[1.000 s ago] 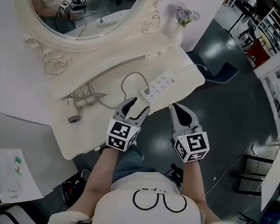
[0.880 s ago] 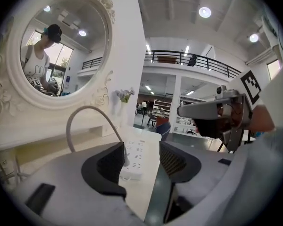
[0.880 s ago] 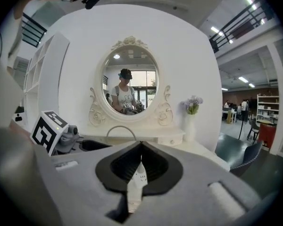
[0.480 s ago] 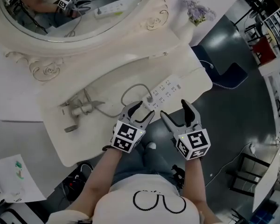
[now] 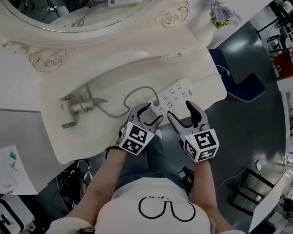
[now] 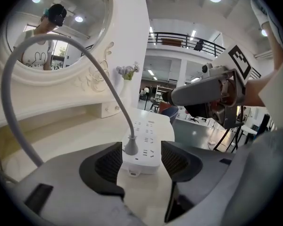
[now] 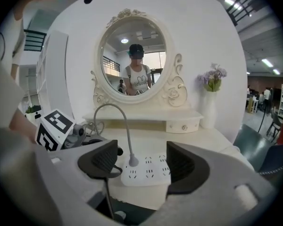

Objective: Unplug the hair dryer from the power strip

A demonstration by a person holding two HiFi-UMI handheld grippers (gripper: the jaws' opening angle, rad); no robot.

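Nearby, mirror [image 5: 63,4], vase [image 5: 205,30], cord [image 6: 123,117] arching, perhaps dryer [image 5: 80,105]

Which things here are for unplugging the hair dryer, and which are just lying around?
For the job:
- hair dryer
- cord
- plug
- power strip

Just lying about:
- mirror
- flower vase
- paper
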